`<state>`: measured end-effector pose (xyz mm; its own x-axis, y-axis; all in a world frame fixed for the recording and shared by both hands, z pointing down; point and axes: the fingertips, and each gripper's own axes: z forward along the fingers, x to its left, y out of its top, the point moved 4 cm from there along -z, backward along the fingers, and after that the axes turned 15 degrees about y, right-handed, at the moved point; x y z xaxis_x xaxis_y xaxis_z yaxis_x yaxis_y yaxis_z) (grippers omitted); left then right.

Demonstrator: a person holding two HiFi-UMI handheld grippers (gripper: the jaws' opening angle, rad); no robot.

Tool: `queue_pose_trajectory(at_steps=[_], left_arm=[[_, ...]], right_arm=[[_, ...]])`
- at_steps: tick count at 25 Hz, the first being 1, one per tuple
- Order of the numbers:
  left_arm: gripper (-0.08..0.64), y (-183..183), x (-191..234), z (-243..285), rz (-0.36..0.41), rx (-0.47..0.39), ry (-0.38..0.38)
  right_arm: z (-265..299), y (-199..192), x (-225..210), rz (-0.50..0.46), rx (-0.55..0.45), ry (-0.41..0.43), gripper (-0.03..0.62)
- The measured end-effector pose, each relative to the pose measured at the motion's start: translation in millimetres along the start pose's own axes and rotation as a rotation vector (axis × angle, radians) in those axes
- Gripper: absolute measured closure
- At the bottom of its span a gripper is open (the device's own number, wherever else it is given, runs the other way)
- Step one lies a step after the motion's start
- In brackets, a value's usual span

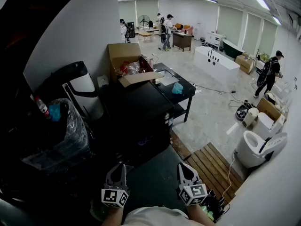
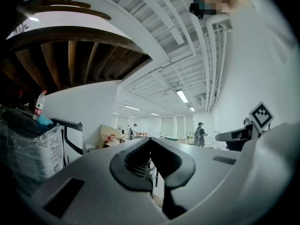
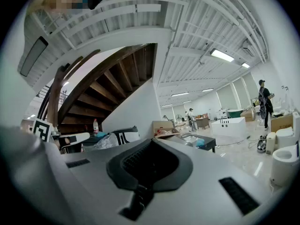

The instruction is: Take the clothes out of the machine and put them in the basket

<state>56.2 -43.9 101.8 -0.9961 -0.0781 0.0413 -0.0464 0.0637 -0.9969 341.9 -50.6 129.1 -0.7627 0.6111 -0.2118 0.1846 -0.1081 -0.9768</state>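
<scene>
Both grippers are held low and close to my body in the head view, pointing level. My left gripper (image 1: 118, 169) (image 2: 149, 142) has its fingertips together with nothing in them. My right gripper (image 3: 150, 144) (image 1: 185, 169) is shut and empty too. Ahead of them stands a low black box-shaped unit (image 1: 136, 112), too dark to show a door or drum. I see no clothes and no basket in any view.
A plastic-wrapped bundle (image 1: 70, 131) with a water bottle (image 1: 41, 106) sits at the left under a dark stair. Behind the black unit are an open cardboard box (image 1: 124, 55) and a black table (image 1: 186, 91). Wooden decking (image 1: 211, 166) and a white toilet (image 1: 256, 147) lie at the right. People stand far off.
</scene>
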Motion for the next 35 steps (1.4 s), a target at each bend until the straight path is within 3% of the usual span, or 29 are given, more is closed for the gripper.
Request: queue_pose_trajectory(at_steps=[19, 35], left_arm=[[0.543, -4.4, -20.9, -2.6, -0.007, 0.010, -0.012], [0.543, -10.8, -18.6, 1.0, 0.002, 0.027, -0.005]], right_arm=[[-9.6, -2.7, -14.4, 0.035, -0.003, -0.009, 0.583], [0.4, -5.6, -12.3, -0.022, 0.006, 0.002, 0.580]])
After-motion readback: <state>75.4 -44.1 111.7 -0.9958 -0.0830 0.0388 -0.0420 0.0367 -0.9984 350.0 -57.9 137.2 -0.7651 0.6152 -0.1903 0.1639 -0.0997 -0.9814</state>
